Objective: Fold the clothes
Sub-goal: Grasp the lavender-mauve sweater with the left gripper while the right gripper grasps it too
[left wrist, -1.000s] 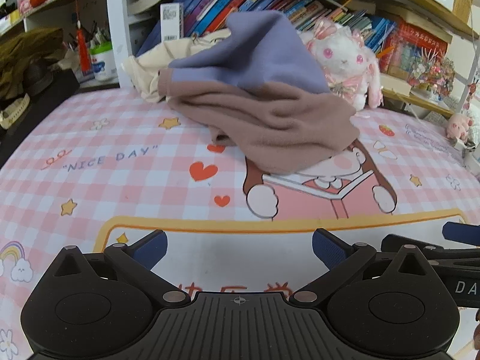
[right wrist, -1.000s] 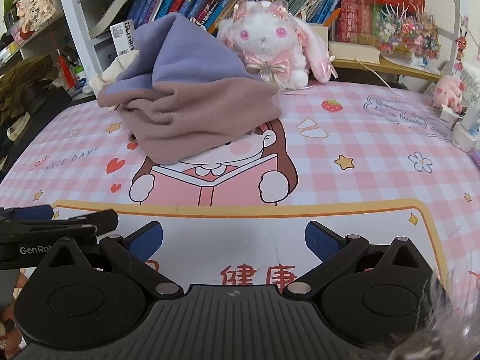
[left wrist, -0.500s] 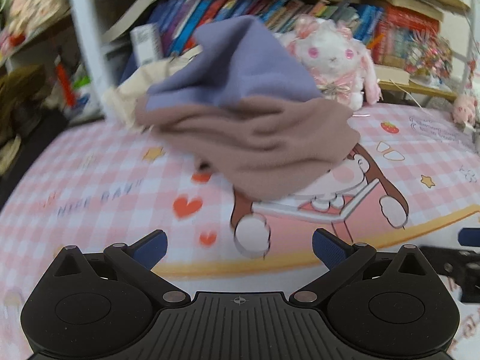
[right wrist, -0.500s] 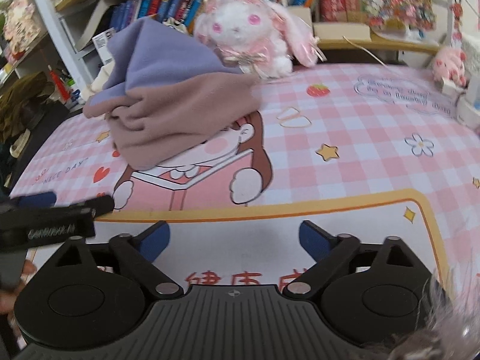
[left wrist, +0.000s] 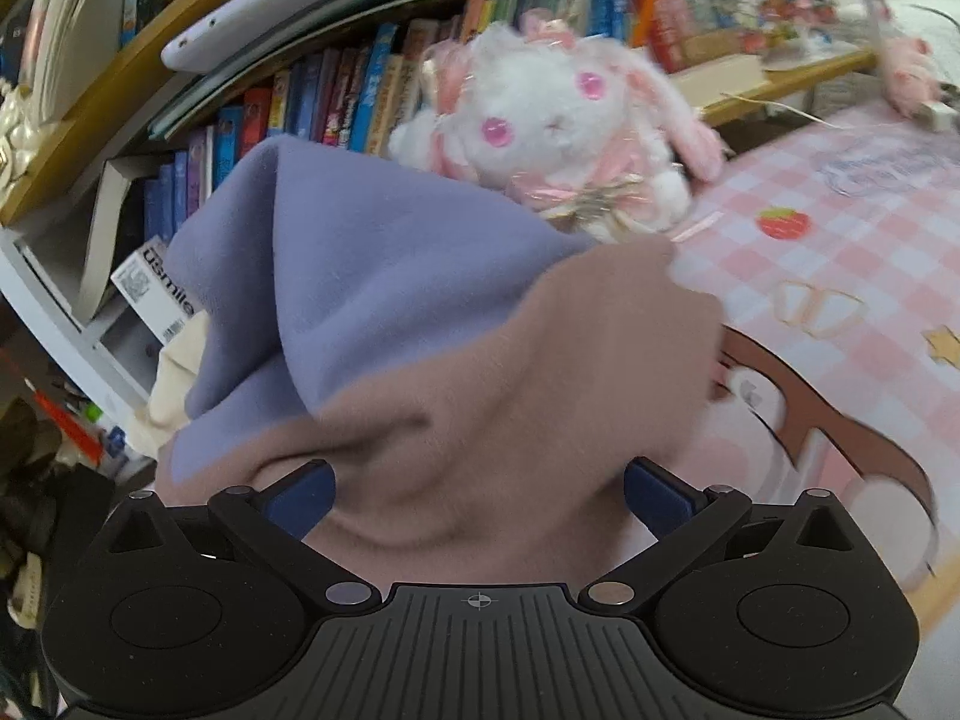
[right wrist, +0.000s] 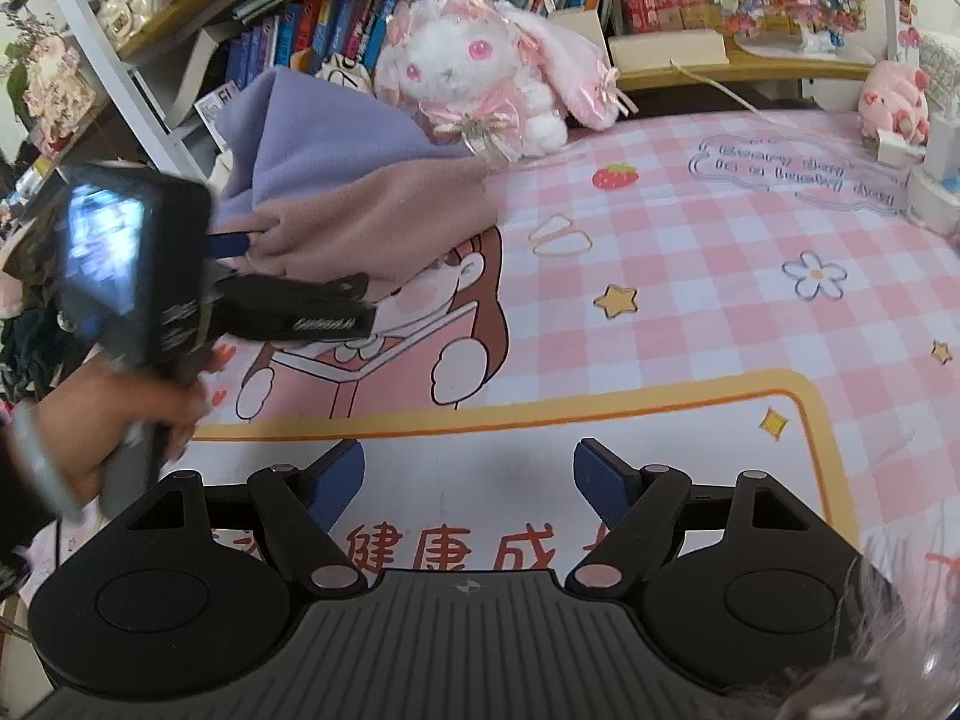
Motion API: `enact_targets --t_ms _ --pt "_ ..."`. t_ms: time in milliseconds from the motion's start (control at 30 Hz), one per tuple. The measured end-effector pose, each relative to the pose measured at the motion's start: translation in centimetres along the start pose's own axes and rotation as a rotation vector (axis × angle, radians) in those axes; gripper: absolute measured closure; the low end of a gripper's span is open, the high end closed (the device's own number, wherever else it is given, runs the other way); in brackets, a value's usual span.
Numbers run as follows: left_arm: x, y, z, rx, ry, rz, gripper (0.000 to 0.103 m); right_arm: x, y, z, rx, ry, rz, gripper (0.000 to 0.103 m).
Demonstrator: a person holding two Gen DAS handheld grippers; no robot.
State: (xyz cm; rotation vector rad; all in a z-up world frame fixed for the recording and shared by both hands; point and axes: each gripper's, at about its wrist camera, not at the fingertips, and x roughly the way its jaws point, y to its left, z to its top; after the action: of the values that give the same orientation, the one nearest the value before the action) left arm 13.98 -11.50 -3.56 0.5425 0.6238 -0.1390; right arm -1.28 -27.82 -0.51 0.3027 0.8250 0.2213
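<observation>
A crumpled fleece garment (left wrist: 456, 324), lilac on top and mauve-brown below, lies heaped at the back left of the pink checked mat (right wrist: 690, 276). My left gripper (left wrist: 477, 495) is open and pushed up against the heap, with brown cloth bulging between its blue fingers (left wrist: 300, 495). The right wrist view shows the garment (right wrist: 336, 168) with the left gripper (right wrist: 300, 273) at its near left edge, held by a hand (right wrist: 120, 414). My right gripper (right wrist: 468, 480) is open over the mat's white front panel, well short of the garment, holding nothing.
A white plush rabbit (right wrist: 474, 78) sits just behind and right of the garment. A bookshelf (right wrist: 372, 18) backs the table. Cream cloth (left wrist: 174, 384) peeks out behind the heap on the left. A pink plush pig (right wrist: 894, 99) and white boxes (right wrist: 936, 180) stand at the far right.
My left gripper has moved forward and right, from the mat's front up to the garment, so cloth now sits between its open fingers. The right gripper stayed low near the front.
</observation>
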Motion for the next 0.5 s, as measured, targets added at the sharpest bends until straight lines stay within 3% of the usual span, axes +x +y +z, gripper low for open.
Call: enact_targets --t_ms 67,100,133,200,300,500 --pt "0.0 1.0 0.2 -0.051 -0.003 -0.045 0.032 -0.4 -0.2 0.1 0.004 -0.01 0.004 0.026" --pt "-0.2 1.5 0.2 -0.072 -0.004 -0.07 0.062 -0.5 -0.4 0.2 0.015 -0.013 0.007 0.026" --pt "-0.4 2.0 0.1 -0.093 -0.005 -0.094 0.072 -0.5 -0.6 0.2 0.031 -0.015 0.01 0.026" --pt "-1.5 3.1 -0.3 -0.142 -0.018 -0.148 0.079 -0.4 -0.8 0.4 0.058 -0.017 0.017 0.026" --pt "-4.9 4.7 -1.9 -0.194 -0.049 -0.22 0.081 0.0 -0.6 0.8 0.083 -0.024 0.04 0.026" --pt "-11.8 4.2 -6.4 -0.168 -0.022 -0.351 0.081 1.3 1.2 1.4 0.097 -0.017 0.132 0.025"
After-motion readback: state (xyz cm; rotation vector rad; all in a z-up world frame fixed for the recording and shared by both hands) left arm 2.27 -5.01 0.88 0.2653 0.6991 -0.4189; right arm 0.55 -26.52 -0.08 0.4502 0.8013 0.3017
